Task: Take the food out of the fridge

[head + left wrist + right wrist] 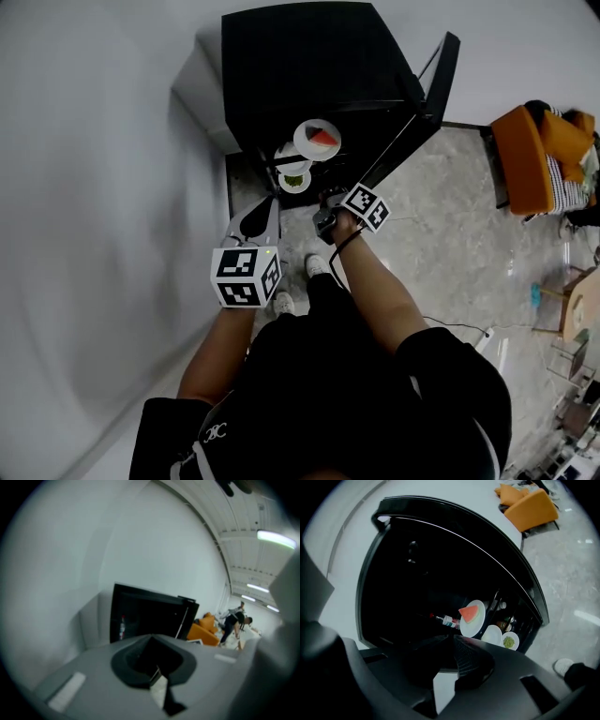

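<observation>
Food [471,612] sits low inside the open fridge [393,573], on the side toward the door [412,122]. It is a watermelon plate [317,141], a white dish [492,634] and a green dish [294,178], close together in a row.

The right gripper [454,639] faces that row. In its own view the watermelon plate lies just above and a little right of the jaw tips, and the other two dishes trail off down to the right. Its jaws are closed on nothing. In the head view it hangs near the green dish, short of the fridge opening and touching nothing.

The left gripper [153,641] also has its jaws together and empty. Its view takes in the wall and the fridge from farther left, and none of the dishes show there.

The right hand looks the better placed for the first pick. It would need to part its jaws and then go forward and slightly right to a plate rim. The wedge of melon lies across the plate, so the rim seems the surer hold. The dishes stand close, and a wide approach could knock a neighbour.
</observation>
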Demonstrator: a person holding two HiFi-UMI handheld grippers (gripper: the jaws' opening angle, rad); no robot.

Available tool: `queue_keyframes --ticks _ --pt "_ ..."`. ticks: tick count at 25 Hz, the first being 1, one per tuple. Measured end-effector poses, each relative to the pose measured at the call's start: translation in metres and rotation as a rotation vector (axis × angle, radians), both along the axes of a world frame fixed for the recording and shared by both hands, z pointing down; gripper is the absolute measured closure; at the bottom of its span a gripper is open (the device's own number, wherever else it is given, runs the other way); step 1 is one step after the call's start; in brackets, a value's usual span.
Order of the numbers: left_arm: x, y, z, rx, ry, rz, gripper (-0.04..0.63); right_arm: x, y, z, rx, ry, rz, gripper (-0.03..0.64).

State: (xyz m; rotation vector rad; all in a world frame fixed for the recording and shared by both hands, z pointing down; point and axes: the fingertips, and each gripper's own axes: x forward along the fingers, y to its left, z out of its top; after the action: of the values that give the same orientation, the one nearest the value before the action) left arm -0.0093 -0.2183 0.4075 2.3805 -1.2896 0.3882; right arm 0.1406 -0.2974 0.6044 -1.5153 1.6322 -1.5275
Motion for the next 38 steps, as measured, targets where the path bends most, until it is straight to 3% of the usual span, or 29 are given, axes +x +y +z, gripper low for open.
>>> queue_keyframes --ticks 3,10,18,26,33,38 --pt "-0.008 -0.006 0.009 -0.035 -0.008 -0.040 0.597 0.006 -0.016 0.031 -0.032 -0.086 0.047 0.566" --pt "-0.031 -0.011 0.030 -0.093 -0.040 -0.138 0.597 0.016 -0.056 0.081 -0.095 -0.211 0.121 0.540" --pt "-0.029 -0.011 0.041 -0.124 -0.061 -0.168 0.597 0.023 -0.087 0.109 -0.183 -0.241 0.134 0.482" --pt "-0.028 -0.003 0.048 -0.156 -0.081 -0.180 0.597 0.018 -0.094 0.134 -0.283 -0.241 0.127 0.483" --pt "-0.033 0.003 0.052 -0.171 -0.082 -0.198 0.597 0.015 -0.093 0.132 -0.297 -0.246 0.091 0.561" --pt "-0.026 0.003 0.049 -0.160 -0.068 -0.184 0.597 0.016 -0.085 0.133 -0.343 -0.266 0.069 0.566"
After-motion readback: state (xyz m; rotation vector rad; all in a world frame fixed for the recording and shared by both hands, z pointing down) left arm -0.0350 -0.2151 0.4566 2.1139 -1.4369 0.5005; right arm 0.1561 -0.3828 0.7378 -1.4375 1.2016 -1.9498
